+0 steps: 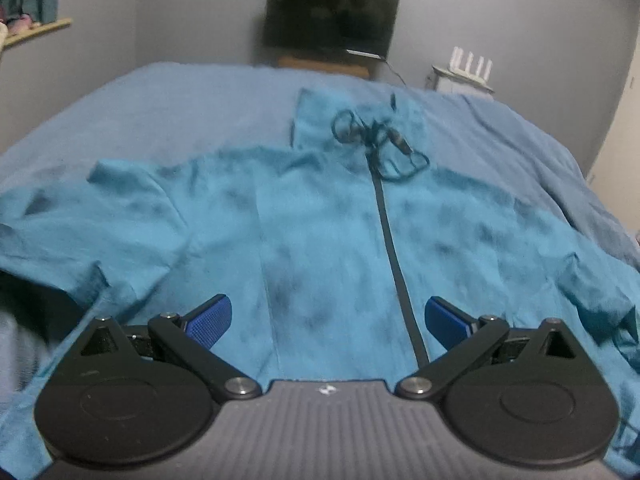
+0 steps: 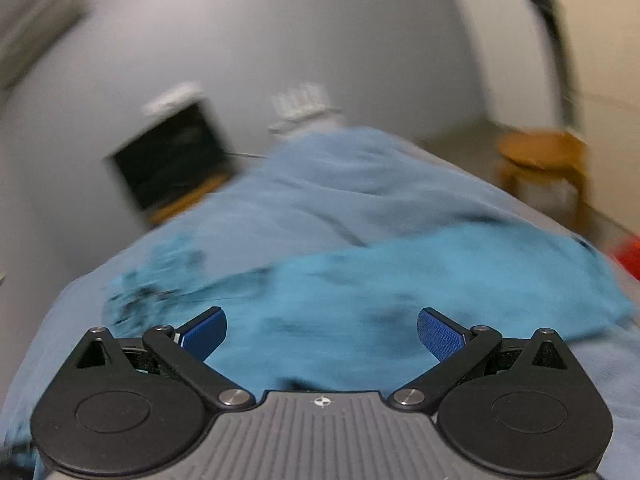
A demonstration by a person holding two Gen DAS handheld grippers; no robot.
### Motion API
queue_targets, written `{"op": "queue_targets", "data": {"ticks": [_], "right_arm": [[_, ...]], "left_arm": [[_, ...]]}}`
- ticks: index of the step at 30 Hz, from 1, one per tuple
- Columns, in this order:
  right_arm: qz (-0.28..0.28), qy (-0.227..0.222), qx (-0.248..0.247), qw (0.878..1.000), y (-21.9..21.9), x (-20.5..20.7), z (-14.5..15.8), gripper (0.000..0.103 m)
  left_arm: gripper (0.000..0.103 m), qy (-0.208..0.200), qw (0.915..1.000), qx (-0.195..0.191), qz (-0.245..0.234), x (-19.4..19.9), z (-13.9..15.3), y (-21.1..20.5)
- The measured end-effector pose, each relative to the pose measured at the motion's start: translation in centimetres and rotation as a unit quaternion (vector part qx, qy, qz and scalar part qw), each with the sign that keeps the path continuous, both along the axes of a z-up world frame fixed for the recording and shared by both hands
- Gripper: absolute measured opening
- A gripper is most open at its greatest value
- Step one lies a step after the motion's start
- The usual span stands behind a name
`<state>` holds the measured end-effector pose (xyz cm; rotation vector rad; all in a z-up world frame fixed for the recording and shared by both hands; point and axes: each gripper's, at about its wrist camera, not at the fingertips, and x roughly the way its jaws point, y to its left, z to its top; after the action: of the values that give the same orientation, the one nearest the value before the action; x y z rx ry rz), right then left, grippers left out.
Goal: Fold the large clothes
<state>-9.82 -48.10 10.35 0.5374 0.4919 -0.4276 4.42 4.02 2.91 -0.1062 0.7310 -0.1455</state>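
Both the left tool (image 1: 328, 320) and right tool (image 2: 322, 330) hang spread over the teal zip-front jacket (image 1: 320, 216), bare blue bedsheet (image 1: 180, 100) beyond its edges.

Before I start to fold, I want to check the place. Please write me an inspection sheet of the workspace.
Surface: bed with a blue cover, wrinkled on the right.
Job's things: teal jacket spread flat, dark zipper closed, hood at the far end; not yet folded.
Clutter: tangled black drawstring on the hood area.
Tongs: left tongs open above the hem, holding nothing; right tongs open, holding nothing, view blurred.
Cables: thin wire behind the bed near the screen.
Surroundings: dark screen, white router, wooden stool, grey walls.
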Motion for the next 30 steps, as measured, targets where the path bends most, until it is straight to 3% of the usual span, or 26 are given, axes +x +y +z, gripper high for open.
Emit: {"op": "queue_targets", "data": {"ticks": [4, 7, 11, 16, 18, 21, 24, 26, 27, 28, 30], "right_arm": [[-0.076, 0.014, 0.070, 0.995, -5.3, -2.5, -3.4, 0.100], [-0.126, 0.014, 0.155, 0.980, -8.6, -3.2, -6.4, 0.086], [-0.193, 0.030, 0.225, 0.955, -11.6, -2.0, -10.9, 0.064], [-0.246, 0.040, 0.295, 0.922, -14.5, -1.9, -15.4, 0.060], [-0.266, 0.025, 0.315, 0.911, -15.3, -1.7, -16.9, 0.059], [-0.283, -0.003, 0.305, 0.909, -15.8, -0.8, -18.4, 0.059], [-0.297, -0.036, 0.272, 0.915, -16.3, 0.2, -18.9, 0.050], [-0.304, -0.068, 0.240, 0.919, -16.8, 0.3, -18.7, 0.029], [-0.303, -0.087, 0.223, 0.922, -16.7, 0.3, -18.3, 0.025], [-0.301, -0.103, 0.203, 0.926, -16.7, 0.6, -17.7, 0.013], [-0.284, -0.126, 0.145, 0.939, -15.6, 1.2, -15.5, 0.008]], "left_arm": [[0.103, 0.006, 0.9997, 0.020, -0.012, 0.8, -1.2, -0.7], [0.103, 0.017, 0.9994, 0.021, -0.023, 0.9, -1.7, -1.1], [0.103, 0.027, 0.9990, 0.024, -0.026, 1.4, -2.0, -1.5], [0.103, 0.039, 0.9990, 0.012, -0.018, 2.0, -2.3, -1.1], [0.103, 0.043, 0.9989, 0.009, -0.014, 2.4, -2.5, -1.0], [0.103, 0.046, 0.9988, 0.010, -0.010, 2.9, -2.8, -1.0], [0.103, 0.044, 0.9989, 0.013, -0.002, 3.3, -3.0, -1.0], [0.103, 0.044, 0.9990, 0.013, 0.004, 3.6, -3.2, -0.9], [0.103, 0.045, 0.9989, 0.013, 0.007, 3.7, -3.3, -0.7], [0.103, 0.047, 0.9988, 0.012, 0.008, 3.8, -3.3, -0.7], [0.103, 0.049, 0.9987, 0.010, 0.009, 4.0, -3.4, -0.5]]}}
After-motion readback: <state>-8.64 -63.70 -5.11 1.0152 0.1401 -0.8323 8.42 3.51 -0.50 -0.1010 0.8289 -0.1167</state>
